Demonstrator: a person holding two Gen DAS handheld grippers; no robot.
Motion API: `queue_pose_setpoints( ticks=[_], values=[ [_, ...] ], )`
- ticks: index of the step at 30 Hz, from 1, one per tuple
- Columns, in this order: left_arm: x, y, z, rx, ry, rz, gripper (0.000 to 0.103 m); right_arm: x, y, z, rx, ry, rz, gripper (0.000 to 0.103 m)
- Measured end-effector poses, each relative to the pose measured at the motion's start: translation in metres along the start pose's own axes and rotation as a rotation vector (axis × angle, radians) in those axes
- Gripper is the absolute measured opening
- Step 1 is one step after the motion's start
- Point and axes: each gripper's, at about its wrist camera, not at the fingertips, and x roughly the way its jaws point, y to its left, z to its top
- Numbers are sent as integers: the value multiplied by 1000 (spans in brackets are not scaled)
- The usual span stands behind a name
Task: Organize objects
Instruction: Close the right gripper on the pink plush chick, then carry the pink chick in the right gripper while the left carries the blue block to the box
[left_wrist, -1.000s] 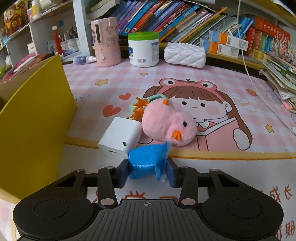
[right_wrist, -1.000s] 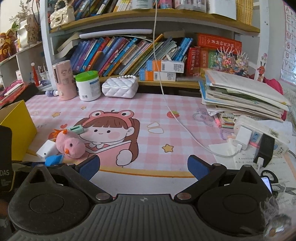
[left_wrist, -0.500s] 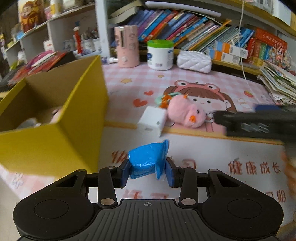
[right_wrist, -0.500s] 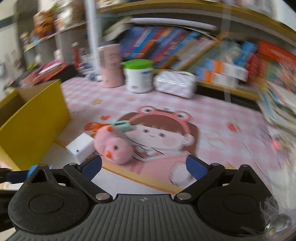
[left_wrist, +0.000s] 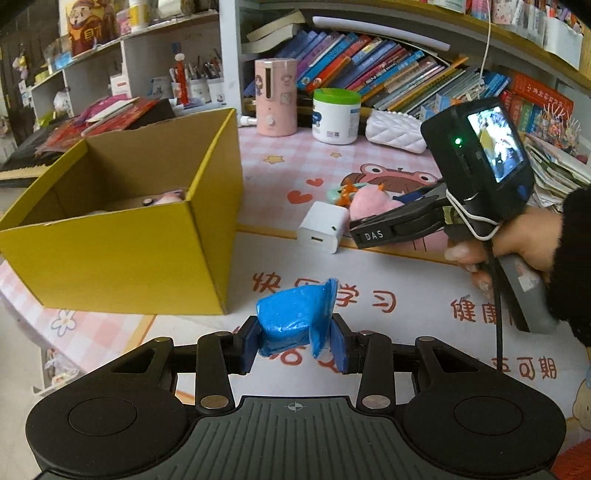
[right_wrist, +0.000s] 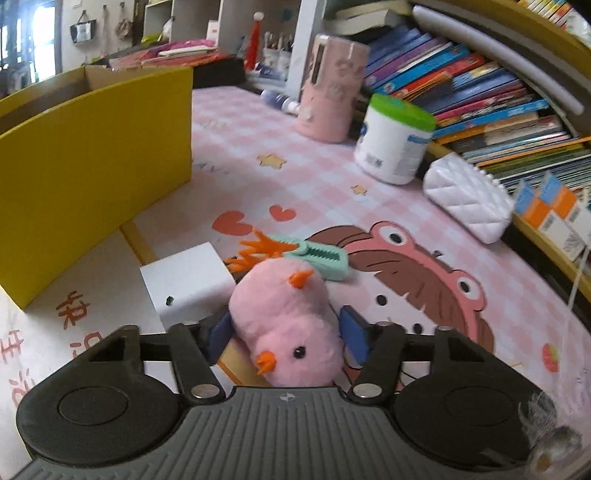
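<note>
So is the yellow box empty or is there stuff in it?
Not empty. The yellow box is open on top, and something pink peeks above its front wall. What else lies inside cannot be seen.

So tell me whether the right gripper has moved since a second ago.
Yes. The right gripper has moved forward and left across the mat, now straddling the pink plush chick near the yellow box.

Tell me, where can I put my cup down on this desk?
The white mat strip between the yellow box and the right tool is bare. So is the pink check between box and green-lidded tub. The charger, pink plush and clip huddle together there: crowded.
</note>
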Motion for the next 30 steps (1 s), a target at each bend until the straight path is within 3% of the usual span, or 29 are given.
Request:
queue_pose_setpoints(
  ticks=[4,13,22,30],
  values=[
    [-6,6,-3,-15,-6,9,38,-1,-6,-1,66,-6,21,48],
    [-7,15,-5,-26,-21,-3,38,-72,1,-13,305,-30,-112,48],
    [-14,25,-5,14,-55,-46,38,-148,44,-23,422,-74,-211,48],
    [-30,58,-18,39,-59,-32,38,-174,101,-31,433,-73,-323,48]
  ],
)
